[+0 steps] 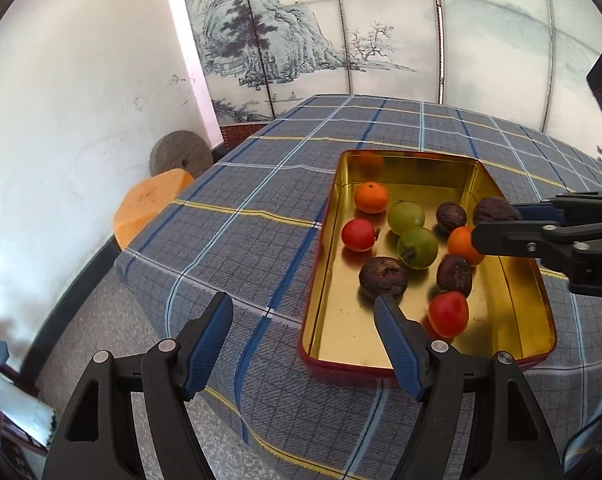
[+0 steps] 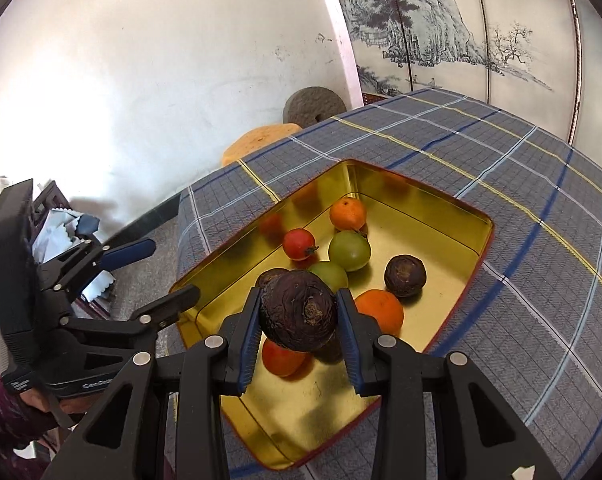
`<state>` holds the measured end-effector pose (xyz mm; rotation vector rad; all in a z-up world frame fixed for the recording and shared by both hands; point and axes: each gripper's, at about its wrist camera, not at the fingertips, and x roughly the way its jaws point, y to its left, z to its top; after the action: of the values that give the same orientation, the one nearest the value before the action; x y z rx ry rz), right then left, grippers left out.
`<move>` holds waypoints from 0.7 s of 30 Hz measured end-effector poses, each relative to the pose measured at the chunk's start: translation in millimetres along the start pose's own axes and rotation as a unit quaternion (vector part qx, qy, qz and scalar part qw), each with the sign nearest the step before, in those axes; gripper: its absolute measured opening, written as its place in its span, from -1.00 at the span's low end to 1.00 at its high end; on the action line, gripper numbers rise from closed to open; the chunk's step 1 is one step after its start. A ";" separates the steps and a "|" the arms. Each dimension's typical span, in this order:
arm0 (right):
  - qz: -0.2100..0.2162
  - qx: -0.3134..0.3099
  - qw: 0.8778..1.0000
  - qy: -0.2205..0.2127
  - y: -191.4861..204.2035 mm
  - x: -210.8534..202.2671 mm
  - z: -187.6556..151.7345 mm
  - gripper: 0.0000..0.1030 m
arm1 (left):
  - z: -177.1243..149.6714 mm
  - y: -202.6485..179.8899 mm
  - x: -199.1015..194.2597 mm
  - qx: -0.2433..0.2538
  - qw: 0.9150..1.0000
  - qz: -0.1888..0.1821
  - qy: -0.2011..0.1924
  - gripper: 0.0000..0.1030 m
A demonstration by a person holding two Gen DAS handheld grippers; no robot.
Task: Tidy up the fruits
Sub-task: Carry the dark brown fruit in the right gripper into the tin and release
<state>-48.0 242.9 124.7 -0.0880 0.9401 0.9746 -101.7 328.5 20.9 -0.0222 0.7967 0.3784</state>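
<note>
A grey-blue plaid tablecloth (image 1: 261, 216) covers the table before a white wall and a painted landscape screen (image 1: 301, 28), and on it sits a gold-lined rectangular tin tray (image 1: 513, 312) of fruit. Only the right wrist view shows the grasp closely: the right gripper (image 2: 298, 322) is clenched on a wrinkled dark purple passion fruit (image 2: 299, 312), held between its blue pads above the tray, the fruit's stem scar facing the camera; being round, it has no clear long axis. The left wrist view shows that fruit only partly, at the right gripper's tips over the tray's far right wall. The left gripper (image 1: 303, 316) hangs released, its jaws spread wide over the tray's near left corner, one fingertip just beside another dark purple fruit (image 1: 383, 278).
</note>
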 end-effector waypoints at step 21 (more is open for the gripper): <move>-0.023 -0.006 1.000 0.018 -3.1 29.1 5.7 -0.30 | 1.5 7.5 -9.5 -0.010 0.999 -0.027 -0.027 0.51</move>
<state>-35.8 263.0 106.4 -0.1362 0.9609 0.9380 -109.2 332.7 29.6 -0.0508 0.7367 0.3344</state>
